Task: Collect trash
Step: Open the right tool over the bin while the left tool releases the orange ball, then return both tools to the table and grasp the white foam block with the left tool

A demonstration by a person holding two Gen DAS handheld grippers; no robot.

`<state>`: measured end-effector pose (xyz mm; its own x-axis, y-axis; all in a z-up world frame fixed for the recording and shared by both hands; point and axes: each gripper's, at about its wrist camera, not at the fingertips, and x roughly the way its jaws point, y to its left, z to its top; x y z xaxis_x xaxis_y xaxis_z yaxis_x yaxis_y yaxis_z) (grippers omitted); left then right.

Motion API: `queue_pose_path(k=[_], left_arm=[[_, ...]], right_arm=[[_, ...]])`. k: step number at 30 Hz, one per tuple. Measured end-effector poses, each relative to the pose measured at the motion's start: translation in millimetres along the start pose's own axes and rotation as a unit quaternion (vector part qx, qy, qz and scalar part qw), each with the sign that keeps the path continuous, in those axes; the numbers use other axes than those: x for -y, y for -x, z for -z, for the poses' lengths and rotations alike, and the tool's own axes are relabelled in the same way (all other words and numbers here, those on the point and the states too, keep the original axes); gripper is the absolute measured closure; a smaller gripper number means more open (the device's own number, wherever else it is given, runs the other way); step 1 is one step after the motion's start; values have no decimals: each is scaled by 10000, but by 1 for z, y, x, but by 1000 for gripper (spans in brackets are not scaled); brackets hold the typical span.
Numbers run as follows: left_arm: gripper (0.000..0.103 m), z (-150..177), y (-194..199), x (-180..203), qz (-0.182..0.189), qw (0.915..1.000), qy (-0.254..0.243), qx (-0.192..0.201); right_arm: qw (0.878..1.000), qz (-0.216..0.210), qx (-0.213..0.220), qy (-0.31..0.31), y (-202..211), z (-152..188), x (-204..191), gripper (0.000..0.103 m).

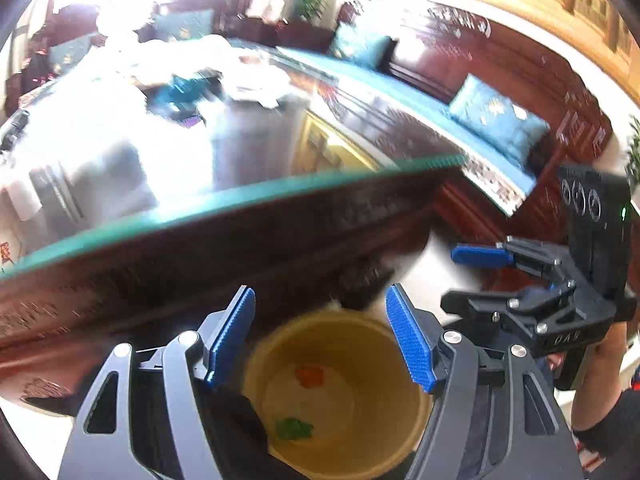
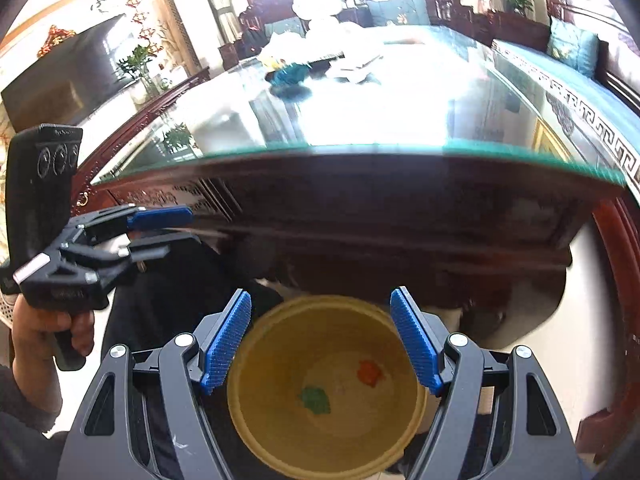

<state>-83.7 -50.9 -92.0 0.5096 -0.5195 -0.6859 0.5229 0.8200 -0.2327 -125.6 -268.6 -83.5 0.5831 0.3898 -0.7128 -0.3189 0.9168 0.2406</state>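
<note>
Both my hand-held grippers [image 1: 320, 336] [image 2: 320, 336] spread, empty, above bin [image 2: 256, 420] holding 2 scraps. Next: fetch litter [image 2: 288, 74] at worktop [image 2: 360, 150] far edge.

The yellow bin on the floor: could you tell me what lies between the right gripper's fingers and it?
Nothing: in the right wrist view the right gripper stands open over the yellow bin, with only air between.

Black linkage left gripper [image 1: 320, 336], right gripper [image 2: 320, 340], blue ribbed pads [image 2: 226, 340], silver screws, dark sleeve [image 2: 24, 412]
</note>
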Motion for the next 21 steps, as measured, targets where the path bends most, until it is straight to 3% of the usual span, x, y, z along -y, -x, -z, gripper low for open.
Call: queue_pose_path(k=[4, 9, 21], left_arm=[[24, -26, 16, -16, -291, 9991, 23, 308], [19, -57, 23, -29, -412, 9981, -40, 461], [8, -122, 21, -90, -851, 9926, 382, 781]], right_arm=[[9999, -48, 102, 3, -6, -29, -4, 32], [9995, -188, 238, -100, -14, -65, -5, 32], [9984, -210, 515, 86, -41, -159, -2, 17]])
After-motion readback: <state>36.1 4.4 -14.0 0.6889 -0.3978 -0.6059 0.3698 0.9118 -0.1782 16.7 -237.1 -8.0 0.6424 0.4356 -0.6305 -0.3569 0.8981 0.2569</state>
